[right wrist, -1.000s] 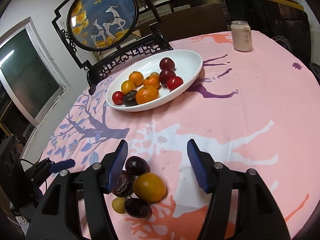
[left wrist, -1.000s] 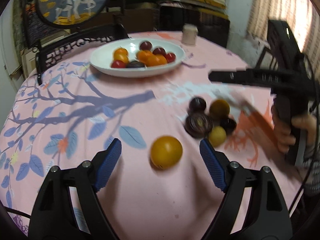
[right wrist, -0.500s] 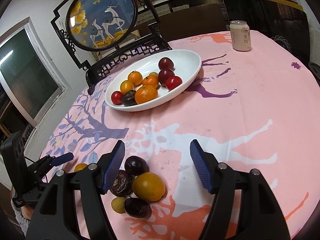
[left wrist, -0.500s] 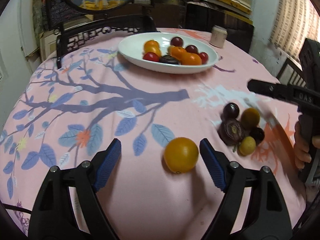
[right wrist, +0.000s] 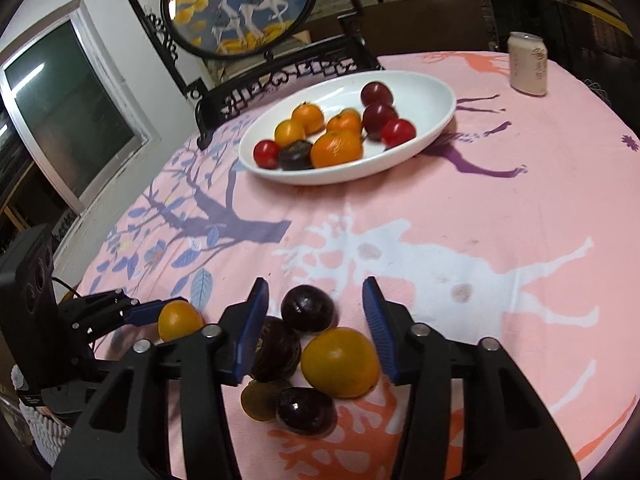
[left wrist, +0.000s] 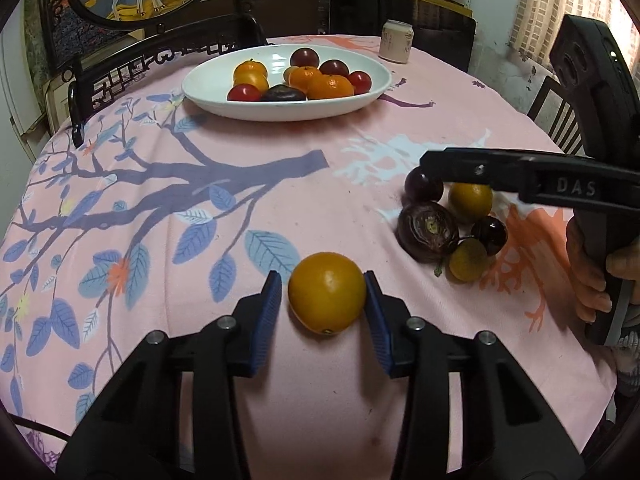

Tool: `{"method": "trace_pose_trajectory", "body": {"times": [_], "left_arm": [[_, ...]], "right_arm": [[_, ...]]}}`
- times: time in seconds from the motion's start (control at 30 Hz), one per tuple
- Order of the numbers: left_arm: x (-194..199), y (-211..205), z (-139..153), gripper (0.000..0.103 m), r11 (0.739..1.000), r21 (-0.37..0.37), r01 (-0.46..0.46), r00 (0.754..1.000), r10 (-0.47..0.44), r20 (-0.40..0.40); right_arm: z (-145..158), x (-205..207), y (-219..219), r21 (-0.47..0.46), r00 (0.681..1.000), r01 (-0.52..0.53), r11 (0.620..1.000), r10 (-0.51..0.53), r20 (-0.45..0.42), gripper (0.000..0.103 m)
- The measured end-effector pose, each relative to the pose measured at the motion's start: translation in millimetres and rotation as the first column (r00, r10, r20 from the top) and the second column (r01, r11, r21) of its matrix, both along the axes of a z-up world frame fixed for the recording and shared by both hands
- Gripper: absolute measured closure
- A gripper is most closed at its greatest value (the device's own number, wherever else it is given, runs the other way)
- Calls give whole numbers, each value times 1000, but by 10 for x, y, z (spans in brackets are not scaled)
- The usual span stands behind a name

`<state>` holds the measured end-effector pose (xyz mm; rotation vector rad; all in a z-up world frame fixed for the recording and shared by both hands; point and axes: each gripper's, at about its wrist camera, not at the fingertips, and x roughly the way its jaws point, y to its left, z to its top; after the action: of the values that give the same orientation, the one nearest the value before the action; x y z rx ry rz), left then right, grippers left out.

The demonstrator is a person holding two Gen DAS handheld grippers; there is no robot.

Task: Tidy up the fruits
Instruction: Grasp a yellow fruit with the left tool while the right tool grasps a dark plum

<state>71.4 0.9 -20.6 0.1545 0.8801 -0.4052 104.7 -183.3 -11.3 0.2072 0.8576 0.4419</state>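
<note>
A loose orange (left wrist: 326,298) lies on the pink tablecloth between the blue pads of my left gripper (left wrist: 321,280). Those jaws are closing and the pads touch its sides. To the right sits a cluster: a dark plum (right wrist: 307,308), a second orange (right wrist: 340,362), a wrinkled purple passion fruit (right wrist: 276,356), a small yellow-green fruit (right wrist: 256,400) and another dark plum (right wrist: 306,410). My right gripper (right wrist: 315,284) reaches over this cluster with its jaws closing. The far plum and second orange lie between its pads, and the plum is clear of both. A white oval plate (left wrist: 224,100) at the back holds several fruits.
A drink can (left wrist: 396,46) stands behind the plate near the far table edge. A dark carved chair back (left wrist: 120,80) and a round deer screen (right wrist: 240,4) rise behind the table's left side. A hand (left wrist: 592,280) grips the right tool at the table's right edge.
The left jaws have narrowed from wide apart onto the loose orange. The right jaws have also narrowed and moved forward and lower over the fruit cluster.
</note>
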Motion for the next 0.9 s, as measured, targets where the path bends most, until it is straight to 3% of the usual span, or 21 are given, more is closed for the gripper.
{"method": "trace_pose_trajectory", "body": {"times": [0.27,0.33,0.43,0.63,0.9], "left_arm": [[6,0,-5,59,1000,1,0,1000,0,-4],[12,4,-9,59,1000,-1,-1,1000,1,-7],[6,-17,-15,56,1000,8,5,1000,-5,-5],[-10,-56,-26,52,1000,25,18,1000,-18,0],[-9,-64,-31,50,999,29,22,1000,-22,0]], "right_arm": [[-89,83,4,-49,997,-33,998,29,-67,60],[-83,54,7,-100,995,-65,993,57,-79,60],[-100,-32,25,-263,996,-80,961,69,-51,60],[-122,-45,101,-305,996,-85,948,90,2,60],[-110,79,135,-265,996,-73,962,81,20,60]]}}
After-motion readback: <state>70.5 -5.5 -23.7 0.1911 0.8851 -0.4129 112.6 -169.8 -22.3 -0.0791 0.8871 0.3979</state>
